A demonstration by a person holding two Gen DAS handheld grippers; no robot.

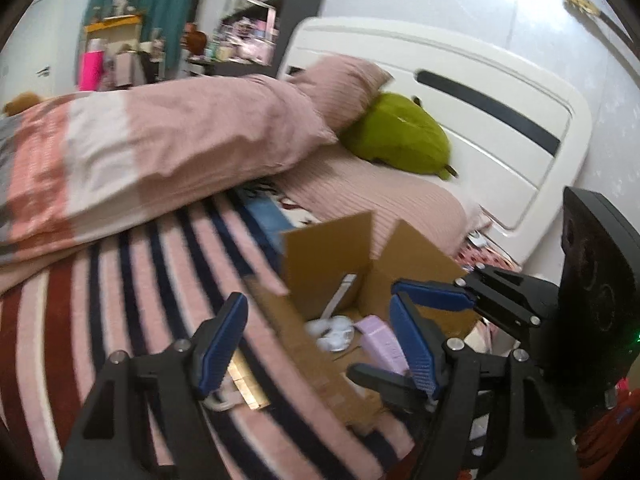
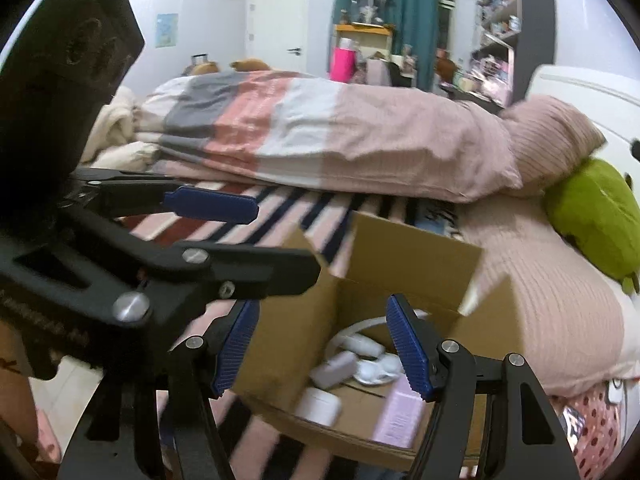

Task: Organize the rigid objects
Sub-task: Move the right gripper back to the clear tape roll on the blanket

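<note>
An open cardboard box [image 1: 320, 264] [image 2: 416, 252] stands on the striped bed. Inside it lie a pale purple box [image 1: 382, 340] [image 2: 400, 412], white headphones [image 1: 334, 332] [image 2: 368, 354], a small grey-lilac case [image 2: 334, 368] and a white jar [image 2: 320, 404]. My left gripper [image 1: 316, 340] is open and empty, over the box's near edge. My right gripper [image 2: 320, 350] is open and empty, just above the box's inside. In the left wrist view the right gripper's blue fingers [image 1: 432, 294] reach in from the right. The left gripper's fingers [image 2: 212, 204] show at the left of the right wrist view.
A folded pink, white and grey quilt [image 1: 140, 152] [image 2: 320, 136] lies behind the box. A green plush [image 1: 400, 136] [image 2: 596, 216] and pink pillow [image 1: 340, 88] rest by the white headboard [image 1: 460, 92]. A striped blanket [image 1: 100, 300] covers the near bed. Cluttered shelves [image 2: 496, 20] stand beyond.
</note>
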